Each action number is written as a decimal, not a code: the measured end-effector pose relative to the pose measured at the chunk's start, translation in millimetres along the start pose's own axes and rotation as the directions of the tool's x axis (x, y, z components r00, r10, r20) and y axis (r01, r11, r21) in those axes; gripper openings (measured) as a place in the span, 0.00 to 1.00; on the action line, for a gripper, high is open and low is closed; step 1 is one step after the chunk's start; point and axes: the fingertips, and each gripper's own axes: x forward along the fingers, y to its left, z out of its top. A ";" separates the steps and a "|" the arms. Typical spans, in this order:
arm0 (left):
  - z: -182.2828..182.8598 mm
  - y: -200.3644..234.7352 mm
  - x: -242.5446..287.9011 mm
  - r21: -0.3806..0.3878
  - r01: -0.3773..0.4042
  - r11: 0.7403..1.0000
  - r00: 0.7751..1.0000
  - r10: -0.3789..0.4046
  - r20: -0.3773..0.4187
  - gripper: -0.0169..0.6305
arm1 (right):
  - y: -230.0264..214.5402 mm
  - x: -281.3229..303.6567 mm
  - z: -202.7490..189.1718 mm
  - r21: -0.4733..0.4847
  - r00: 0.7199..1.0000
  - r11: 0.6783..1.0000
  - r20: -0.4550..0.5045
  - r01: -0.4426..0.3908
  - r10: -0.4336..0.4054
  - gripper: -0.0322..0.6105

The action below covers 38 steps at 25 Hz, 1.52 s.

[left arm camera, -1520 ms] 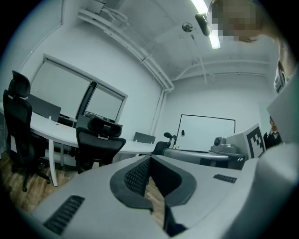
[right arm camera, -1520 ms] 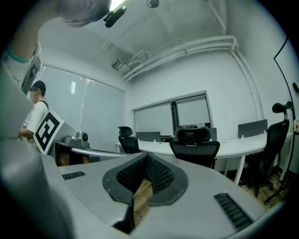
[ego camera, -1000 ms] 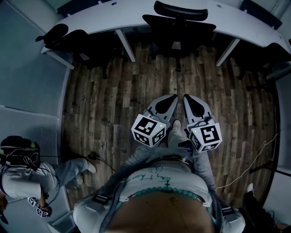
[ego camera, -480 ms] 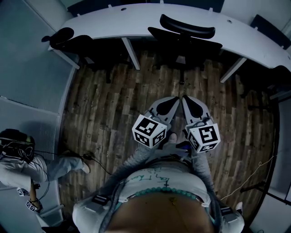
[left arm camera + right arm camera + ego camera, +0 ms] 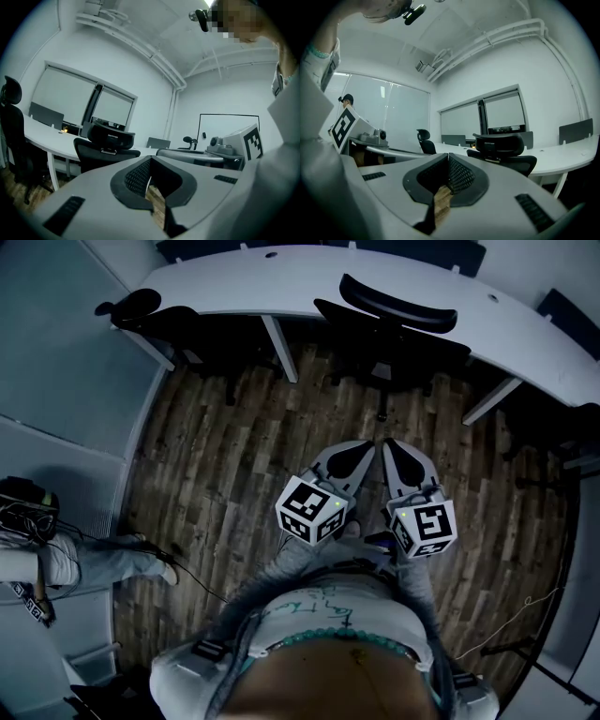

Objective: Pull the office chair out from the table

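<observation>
Since a second earlier, the curved white table and the black office chair had slid lower in the head view, closer to the person, while the bystander at the lower left had drifted out toward that view's edge. The left gripper and the right gripper kept their side-by-side place in front of the person's torso, tips near each other and pointing level toward the chair. In the left gripper view the jaws met at the tip with nothing between them, only a sliver of the wooden floor showing through the hollow behind the pads. The right gripper view showed the same: jaws closed together, empty, with floor planks seen through the gap. The office chair stood at the far side of the floor, pushed in against the table's near edge, its headrest and backrest facing the person and its seat under the tabletop; it was well apart from both grippers, touched by neither. A second dark chair sat at the table's left end.
</observation>
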 end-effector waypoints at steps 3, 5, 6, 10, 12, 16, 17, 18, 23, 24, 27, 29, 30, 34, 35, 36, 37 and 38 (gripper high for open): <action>-0.3 2.4 4.8 -0.008 -0.002 1.000 1.000 0.002 -0.014 0.04 | -3.6 3.9 0.2 0.000 1.000 1.000 -0.008 -0.007 0.007 0.08; 1.5 5.8 9.2 -0.003 -0.005 1.000 1.000 0.005 -0.020 0.04 | -6.5 8.2 3.1 0.006 1.000 1.000 -0.007 -0.006 0.006 0.08; 2.8 8.4 11.9 0.007 -0.008 1.000 1.000 0.008 -0.023 0.04 | -9.2 11.2 2.9 0.007 1.000 1.000 -0.007 -0.003 0.003 0.08; 6.8 23.3 23.6 0.025 -0.001 1.000 1.000 0.001 -0.031 0.04 | -20.9 26.3 -0.1 0.010 1.000 1.000 -0.014 0.018 -0.018 0.08; 9.1 34.2 29.8 0.010 0.011 1.000 1.000 -0.011 -0.027 0.04 | -27.7 35.9 -2.5 0.008 0.999 0.999 -0.016 0.033 -0.033 0.08; 16.7 54.5 45.6 0.005 0.038 0.999 0.999 -0.038 -0.027 0.04 | -40.9 58.2 2.1 -0.002 0.998 0.998 -0.014 0.055 -0.055 0.08; 19.4 59.2 50.6 0.010 0.047 0.999 0.998 -0.047 -0.029 0.04 | -44.6 64.2 4.4 -0.005 0.998 0.998 -0.013 0.062 -0.062 0.08; 21.8 64.2 55.4 0.016 0.056 0.998 0.998 -0.055 -0.033 0.04 | -47.9 70.4 6.3 -0.007 0.998 0.998 -0.012 0.068 -0.069 0.08; 32.1 90.8 75.6 0.016 0.098 0.995 0.994 -0.097 -0.040 0.04 | -61.3 101.6 10.9 -0.019 0.995 0.995 -0.022 0.100 -0.100 0.08; 33.6 96.2 79.8 0.018 0.105 0.994 0.994 -0.104 -0.041 0.04 | -64.6 107.5 11.0 -0.020 0.994 0.994 -0.024 0.107 -0.108 0.08; 37.2 112.7 91.4 0.050 0.117 0.992 0.992 -0.115 -0.053 0.04 | -73.6 125.3 10.8 -0.019 0.991 0.991 -0.028 0.130 -0.131 0.08; 40.7 121.5 98.7 0.056 0.135 0.989 0.990 -0.132 -0.056 0.04 | -79.5 135.8 11.6 -0.020 0.989 0.989 -0.029 0.145 -0.145 0.08; 42.1 125.4 102.5 0.054 0.145 0.988 0.988 -0.142 -0.055 0.04 | -82.4 141.0 12.4 -0.019 0.988 0.988 -0.029 0.152 -0.153 0.08; 45.2 142.3 114.4 0.035 0.183 0.982 0.982 -0.181 -0.062 0.04 | -89.9 162.1 16.3 -0.009 0.984 0.985 -0.026 0.173 -0.174 0.08; 46.6 146.5 116.7 0.029 0.190 0.981 0.980 -0.188 -0.063 0.04 | -92.6 166.2 15.6 -0.010 0.983 0.983 -0.026 0.181 -0.181 0.08; 47.8 150.0 118.6 0.022 0.196 0.980 0.979 -0.194 -0.063 0.04 | -95.3 169.4 14.1 -0.011 0.981 0.982 -0.027 0.189 -0.190 0.08; 48.6 152.7 120.2 0.016 0.200 0.980 0.978 -0.199 -0.063 0.04 | -97.5 171.7 12.7 -0.010 0.980 0.980 -0.028 0.196 -0.197 0.08; 49.0 155.0 122.1 0.010 0.204 0.979 0.977 -0.203 -0.064 0.04 | -99.5 173.8 11.9 -0.007 0.979 0.979 -0.030 0.201 -0.202 0.08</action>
